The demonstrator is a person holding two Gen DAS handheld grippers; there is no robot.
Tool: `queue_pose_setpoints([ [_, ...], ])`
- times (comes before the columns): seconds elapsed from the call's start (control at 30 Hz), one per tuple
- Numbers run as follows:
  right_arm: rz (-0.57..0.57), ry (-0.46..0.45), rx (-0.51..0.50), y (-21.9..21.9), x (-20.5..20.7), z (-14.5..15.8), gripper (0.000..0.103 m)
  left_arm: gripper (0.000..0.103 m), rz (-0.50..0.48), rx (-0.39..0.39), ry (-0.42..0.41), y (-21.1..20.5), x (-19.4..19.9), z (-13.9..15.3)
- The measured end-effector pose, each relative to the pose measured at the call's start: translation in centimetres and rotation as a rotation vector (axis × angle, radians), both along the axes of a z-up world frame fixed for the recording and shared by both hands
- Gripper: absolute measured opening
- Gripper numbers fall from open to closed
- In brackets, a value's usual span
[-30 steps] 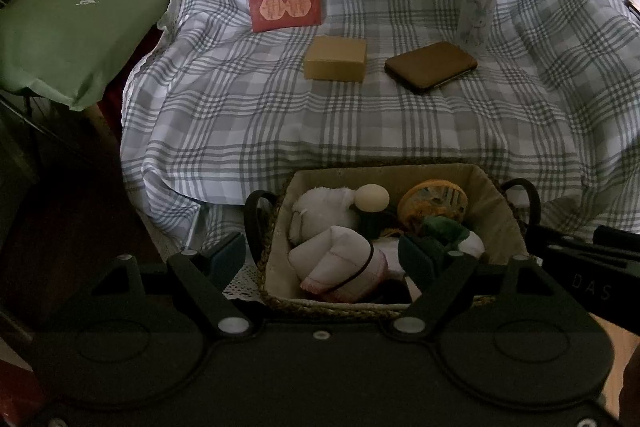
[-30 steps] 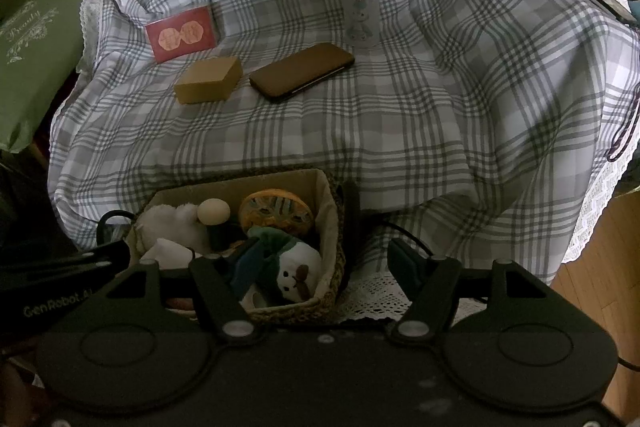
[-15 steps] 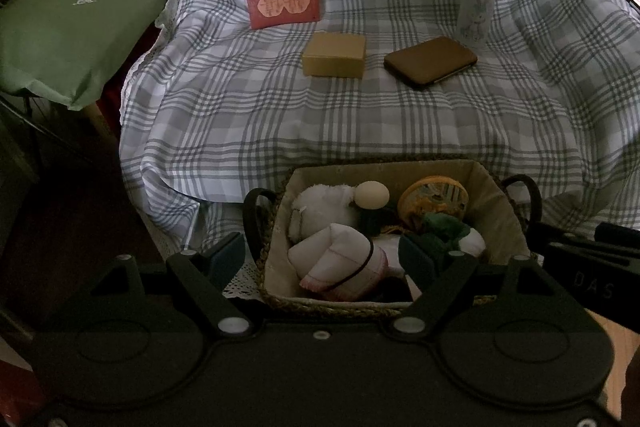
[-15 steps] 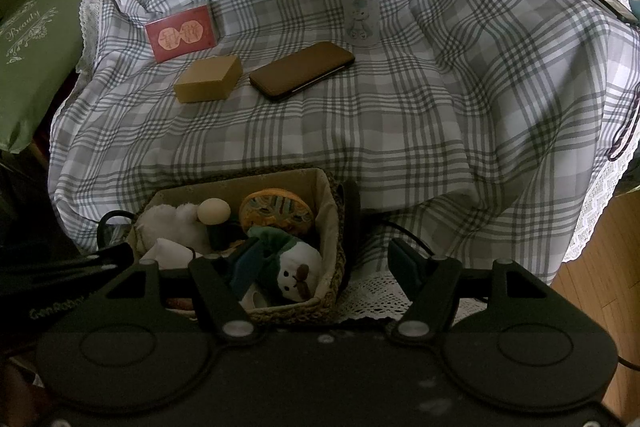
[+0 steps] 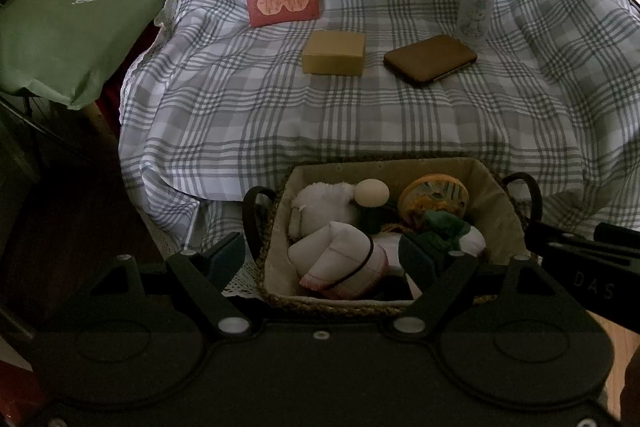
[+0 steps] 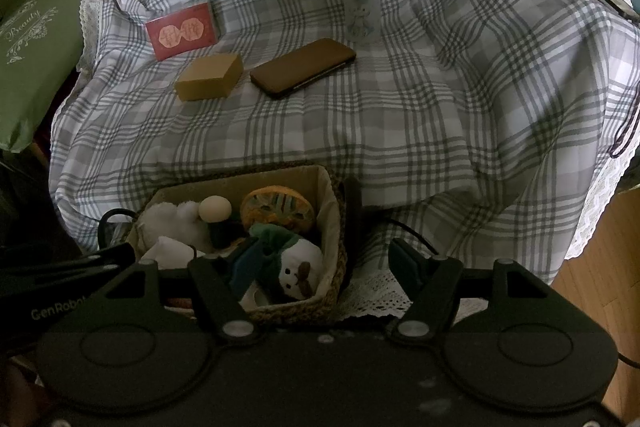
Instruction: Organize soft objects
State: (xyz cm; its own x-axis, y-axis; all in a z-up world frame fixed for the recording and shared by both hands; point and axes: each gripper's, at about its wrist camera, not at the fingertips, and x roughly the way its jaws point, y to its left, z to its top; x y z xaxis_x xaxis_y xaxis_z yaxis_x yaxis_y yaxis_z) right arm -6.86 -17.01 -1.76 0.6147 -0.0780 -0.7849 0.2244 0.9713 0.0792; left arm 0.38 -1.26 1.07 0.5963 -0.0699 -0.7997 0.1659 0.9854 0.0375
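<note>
A woven basket (image 5: 400, 163) with dark handles stands on the front of a seat covered in plaid cloth (image 5: 360, 119). In it lie a white plush (image 5: 324, 205), a rolled white cloth with a dark band (image 5: 340, 263), a cream ball on a dark stem (image 5: 372, 193), an orange round piece (image 5: 434, 197) and a snowman plush with a green scarf (image 6: 300, 263). My left gripper (image 5: 320, 255) is open astride the basket's left wall, one finger outside, one among the toys. My right gripper (image 6: 320, 261) is open astride the basket's (image 6: 240, 183) right wall. Neither pad visibly presses on anything.
On the plaid seat behind the basket lie a red box (image 5: 284, 1), a tan box (image 5: 334, 53) and a brown flat case (image 5: 430, 59); a pale bottle with a rabbit print (image 5: 476, 3) stands upright. A green cushion (image 5: 68, 23) lies at the left. Wooden floor shows at the right.
</note>
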Motion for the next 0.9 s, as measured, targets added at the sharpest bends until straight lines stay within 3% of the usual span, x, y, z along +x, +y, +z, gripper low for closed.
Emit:
queue_pose_setpoints([
  [0.9, 0.007, 0.008, 0.009, -0.07, 0.0, -0.26, 0.07, 0.085, -0.01, 0.004, 0.006, -0.16, -0.23, -0.39],
])
